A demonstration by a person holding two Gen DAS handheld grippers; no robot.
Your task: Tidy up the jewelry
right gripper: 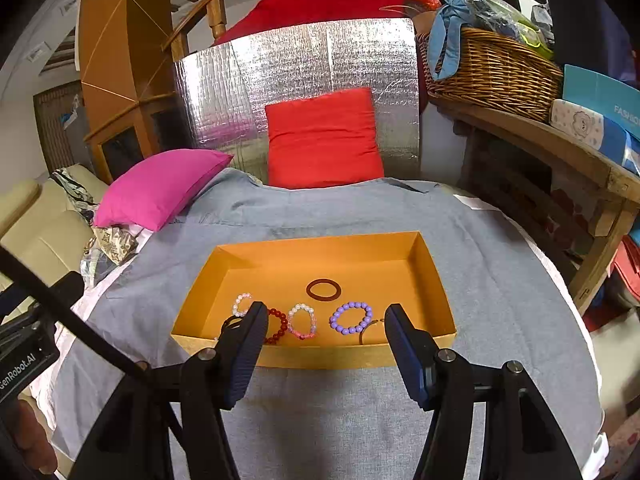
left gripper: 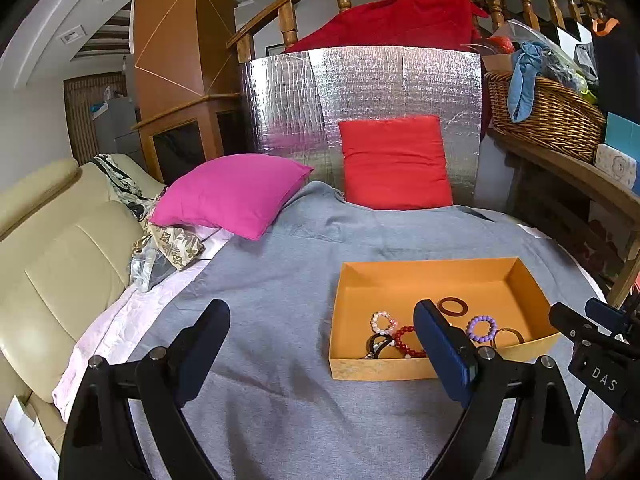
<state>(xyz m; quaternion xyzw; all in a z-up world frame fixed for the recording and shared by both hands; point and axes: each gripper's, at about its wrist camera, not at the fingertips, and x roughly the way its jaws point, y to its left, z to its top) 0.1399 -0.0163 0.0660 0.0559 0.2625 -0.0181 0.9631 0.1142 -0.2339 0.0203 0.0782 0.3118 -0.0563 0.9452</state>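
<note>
On the grey cloth (right gripper: 320, 420) covering the table sits an open orange box (right gripper: 436, 280), and all the jewelry we can see lies inside it, along its near half. From the right wrist view we count, left to right, a white bead bracelet (right gripper: 241, 305) partly hidden by our finger, a red bead bracelet (right gripper: 280, 326), a pink-and-white bead bracelet (right gripper: 303, 321) and a purple bead bracelet (right gripper: 351, 317), with a dark brown ring-shaped bangle (right gripper: 324, 289) lying apart behind them. A thin dark bangle (right gripper: 366, 330) rests against the near wall; something black at the left corner is too hidden to name.

We hold our right gripper (right gripper: 326, 354) level, pointed straight at the box from just in front of its near wall, fingers spread wide with nothing between them. Our left gripper (left gripper: 322, 354) hovers over the cloth to the left of the box, likewise spread wide and empty, its right finger overlapping the box's near corner in the left view.

Behind the box, a red cushion (right gripper: 324, 140) leans upright on a silver foil panel (right gripper: 248, 80); a pink cushion (right gripper: 160, 186) lies to the left.
</note>
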